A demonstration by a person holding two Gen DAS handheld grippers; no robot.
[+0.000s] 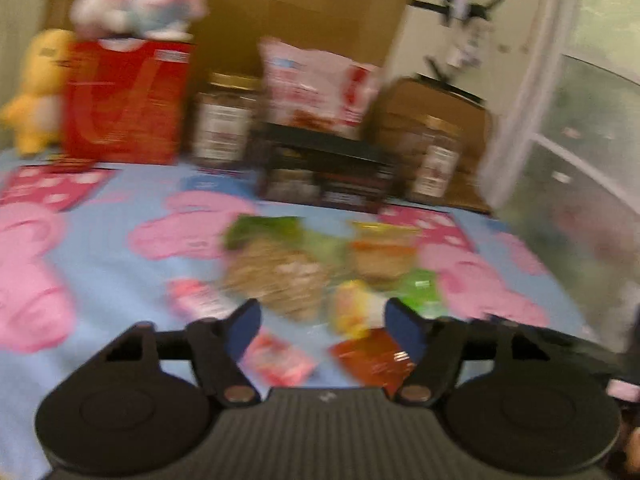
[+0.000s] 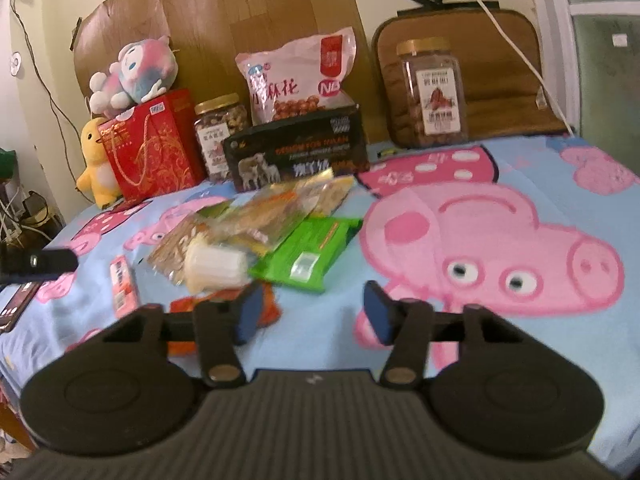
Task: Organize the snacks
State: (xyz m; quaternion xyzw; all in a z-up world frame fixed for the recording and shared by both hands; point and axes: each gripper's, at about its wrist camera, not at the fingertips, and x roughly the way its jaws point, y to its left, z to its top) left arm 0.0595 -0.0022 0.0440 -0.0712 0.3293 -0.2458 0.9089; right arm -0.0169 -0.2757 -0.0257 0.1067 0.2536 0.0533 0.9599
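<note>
A loose pile of snack packets lies mid-bed on a cartoon-pig sheet [image 2: 500, 168]. The left wrist view is motion-blurred. My left gripper [image 1: 322, 312] is open and hovers just short of the pile: a tan grain packet [image 1: 280, 276] and a yellow packet [image 1: 352, 312] lie ahead, a pink packet [image 1: 276, 360] and an orange-red packet [image 1: 372, 360] below the fingers. No pad presses on anything. My right gripper [image 2: 313, 300] is open over bare sheet, right of the pile. A green packet [image 2: 308, 248] and a white packet [image 2: 216, 266] lie ahead to its left.
Along the back stand a red gift bag [image 2: 154, 148], a nut jar [image 2: 220, 136], a pink snack bag [image 2: 296, 76], a black box [image 2: 296, 152] and a tall jar [image 2: 434, 92]. Plush toys [image 2: 132, 72] sit at back left. A phone [image 2: 16, 308] lies at the left edge.
</note>
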